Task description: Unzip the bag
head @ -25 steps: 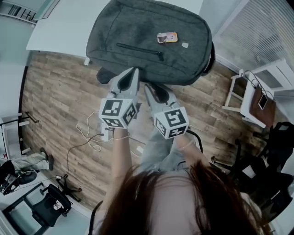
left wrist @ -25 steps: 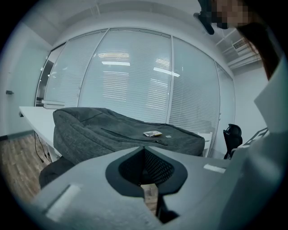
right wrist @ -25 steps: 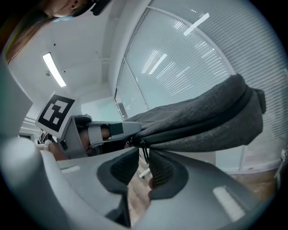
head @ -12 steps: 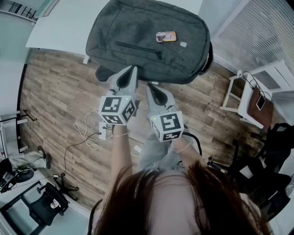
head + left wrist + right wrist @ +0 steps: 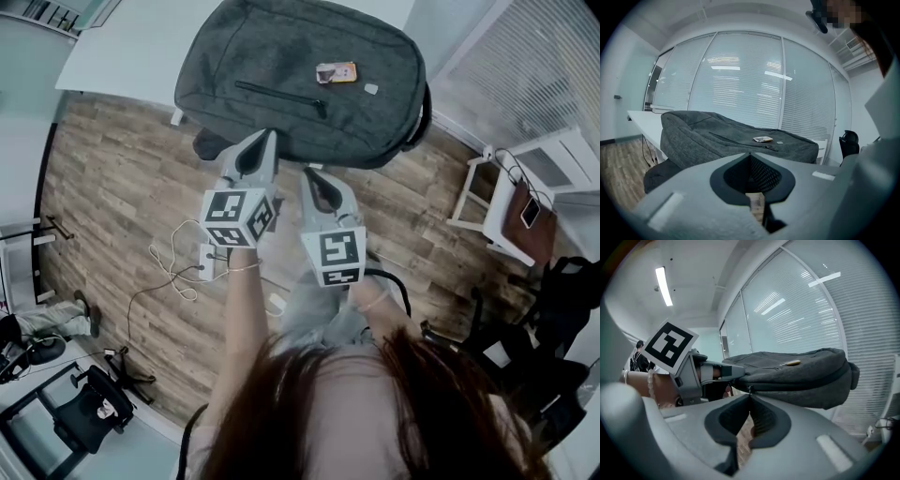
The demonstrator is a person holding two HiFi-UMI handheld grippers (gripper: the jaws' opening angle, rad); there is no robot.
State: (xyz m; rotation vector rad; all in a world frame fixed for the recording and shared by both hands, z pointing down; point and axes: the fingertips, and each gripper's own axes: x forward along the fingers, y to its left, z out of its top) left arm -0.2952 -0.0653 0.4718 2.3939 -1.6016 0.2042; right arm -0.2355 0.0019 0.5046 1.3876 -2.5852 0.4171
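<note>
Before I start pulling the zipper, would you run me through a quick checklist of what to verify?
1. The grey fabric backpack lies flat on the white table: ok.
2. The backpack sits fully on the table: not ok, its near edge overhangs.
3. The right gripper has the small zipper pull: cannot tell; its jaws are together right under the pull.
4. The left gripper braces the backpack: not ok; it is shut with nothing visible between its jaws.
5. The small orange tag on top is fixed in place: cannot tell.
</note>
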